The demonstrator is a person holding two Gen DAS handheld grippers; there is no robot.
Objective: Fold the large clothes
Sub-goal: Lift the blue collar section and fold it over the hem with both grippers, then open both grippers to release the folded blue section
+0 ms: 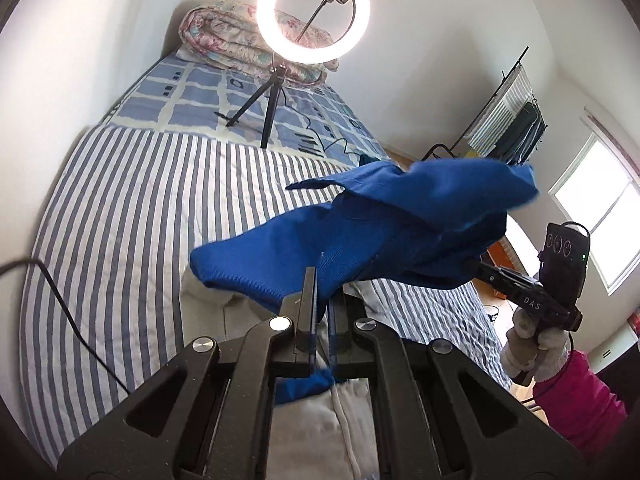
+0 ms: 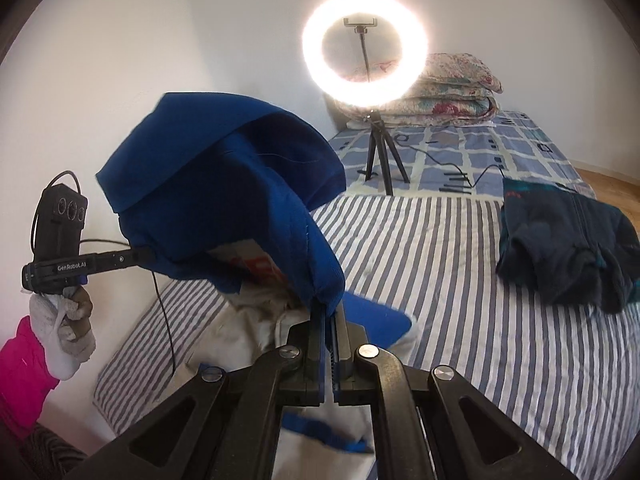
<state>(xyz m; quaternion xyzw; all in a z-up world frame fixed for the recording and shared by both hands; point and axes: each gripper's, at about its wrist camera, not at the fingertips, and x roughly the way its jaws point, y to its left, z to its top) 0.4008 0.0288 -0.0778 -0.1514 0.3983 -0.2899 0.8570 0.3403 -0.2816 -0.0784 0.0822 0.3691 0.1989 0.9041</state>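
Above a bed with a blue-and-white striped sheet (image 1: 120,216), a bright blue garment (image 1: 380,232) is lifted in the air, stretched between two handheld grippers. It has a cream-white section (image 2: 256,332) that hangs down toward the mattress below the tools. The left gripper (image 1: 322,304) has its jaws closed tight on a fold of the blue cloth, and the right gripper (image 2: 330,320) is likewise clamped on another edge, so the fabric drapes loosely between them in a rumpled arc. Each tool is carried by a hand in a pale knitted glove (image 1: 532,340), with a pink sleeve (image 1: 576,404) behind it.

Further up the bed, a lit ring light (image 2: 364,52) stands on a small tripod, with a folded floral quilt (image 2: 456,92) behind it. A dark garment (image 2: 568,244) lies on the stripes to the right, apparently already folded.

This looks like the carrying stroke of a fold. To do it well, keep both grips firm and level with each other, hold the held edge taut so it does not sag or twist, and lay it down squarely on the lower part before releasing.
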